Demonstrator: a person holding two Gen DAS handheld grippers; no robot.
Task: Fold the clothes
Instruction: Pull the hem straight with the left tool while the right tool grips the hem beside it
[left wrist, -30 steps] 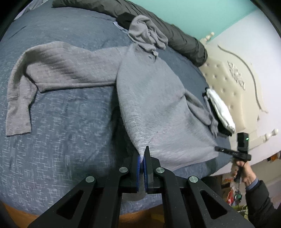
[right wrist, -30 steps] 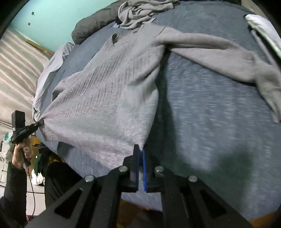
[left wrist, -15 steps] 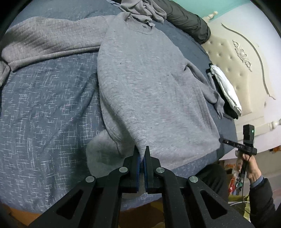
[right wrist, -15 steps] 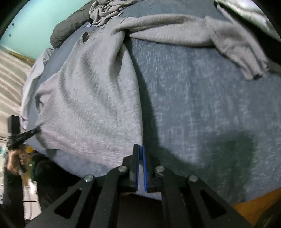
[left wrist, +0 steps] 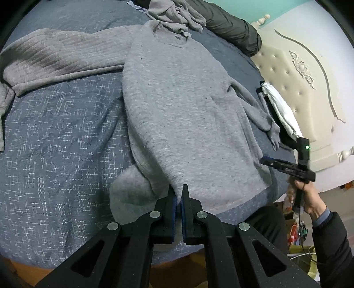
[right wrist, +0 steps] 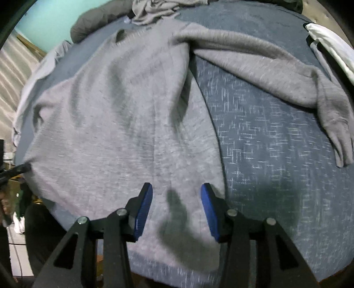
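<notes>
A grey sweater point(left wrist: 188, 99) lies face up on the bed with its hem towards me. One sleeve point(left wrist: 62, 57) stretches out to the left and the other sleeve point(right wrist: 265, 59) to the right. My left gripper point(left wrist: 179, 192) is shut on the hem's left corner, where the cloth bunches into a fold. My right gripper point(right wrist: 176, 186) hovers over the hem's right corner with its jaws opening. The sweater point(right wrist: 124, 115) lies loose under the blue pads point(right wrist: 143, 210), which do not press on it. The left wrist view shows the right gripper point(left wrist: 264, 159) side-on at the bed's edge, held by a hand point(left wrist: 309, 199).
The bed has a blue patterned cover point(left wrist: 55, 144) and a cream padded headboard point(left wrist: 298, 77). A crumpled grey garment point(left wrist: 177, 13) and a dark jacket point(left wrist: 232, 28) lie beyond the collar. Folded white and black clothes point(left wrist: 281, 106) sit by the right sleeve. The bed's front edge is just below both grippers.
The sweater has sunk from being held taut to lying on the bed. My right gripper has let go of the hem and its jaws have parted. My left gripper keeps its hold.
</notes>
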